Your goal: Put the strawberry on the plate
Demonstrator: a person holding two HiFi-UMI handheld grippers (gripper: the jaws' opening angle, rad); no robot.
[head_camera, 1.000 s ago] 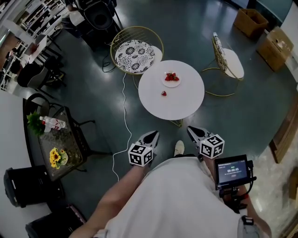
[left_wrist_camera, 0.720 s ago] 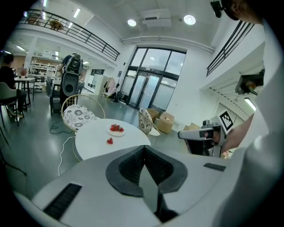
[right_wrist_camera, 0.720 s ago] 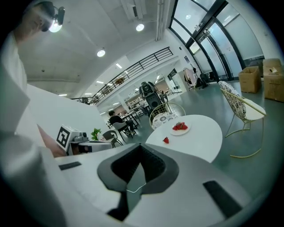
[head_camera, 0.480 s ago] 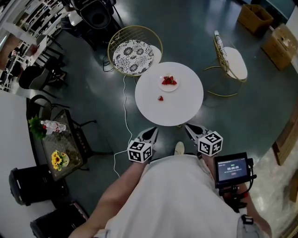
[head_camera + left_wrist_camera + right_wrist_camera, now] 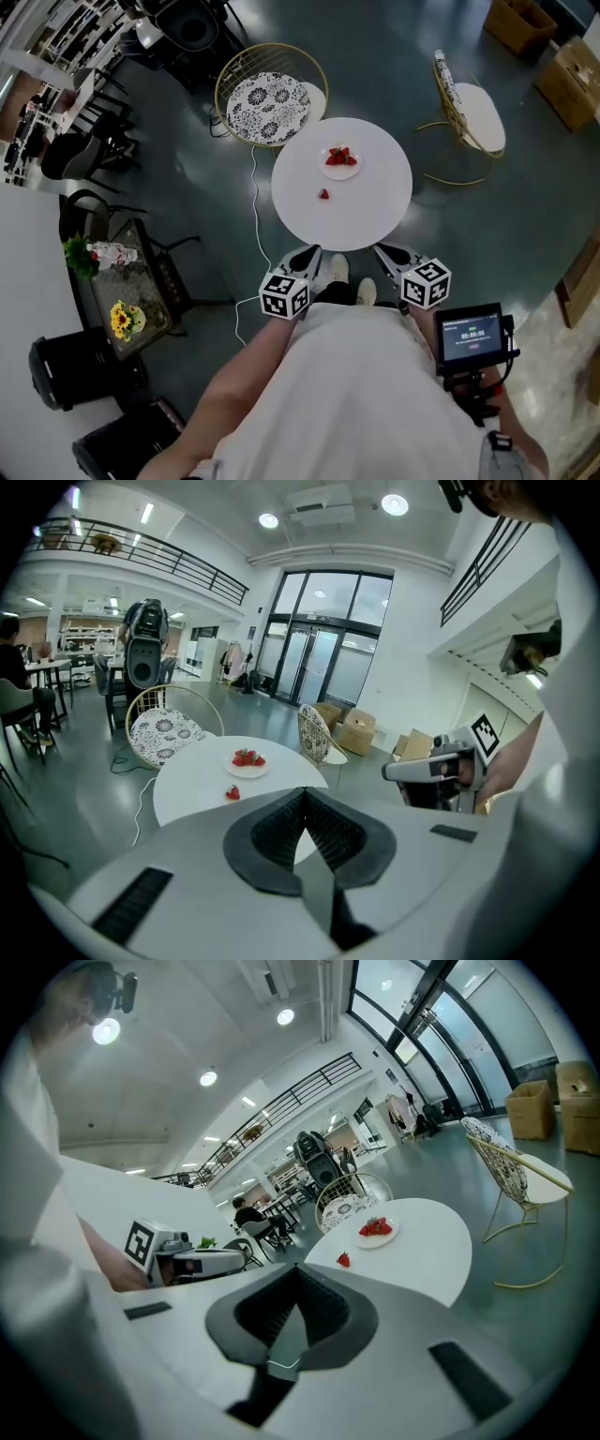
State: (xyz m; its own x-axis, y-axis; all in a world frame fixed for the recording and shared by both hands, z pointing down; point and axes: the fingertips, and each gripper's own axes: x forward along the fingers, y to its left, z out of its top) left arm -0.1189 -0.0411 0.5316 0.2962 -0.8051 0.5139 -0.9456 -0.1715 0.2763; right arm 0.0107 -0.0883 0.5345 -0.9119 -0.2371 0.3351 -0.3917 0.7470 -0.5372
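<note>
Strawberry (image 5: 323, 194) lies clear of plate (image 5: 343, 172).

A single small red strawberry (image 5: 323, 194) lies alone on the bare top of the round white table (image 5: 370, 211), near but clear of the small round white plate (image 5: 341, 173). The plate sits toward the table's far side and holds a cluster of red strawberries (image 5: 339, 157).
</note>
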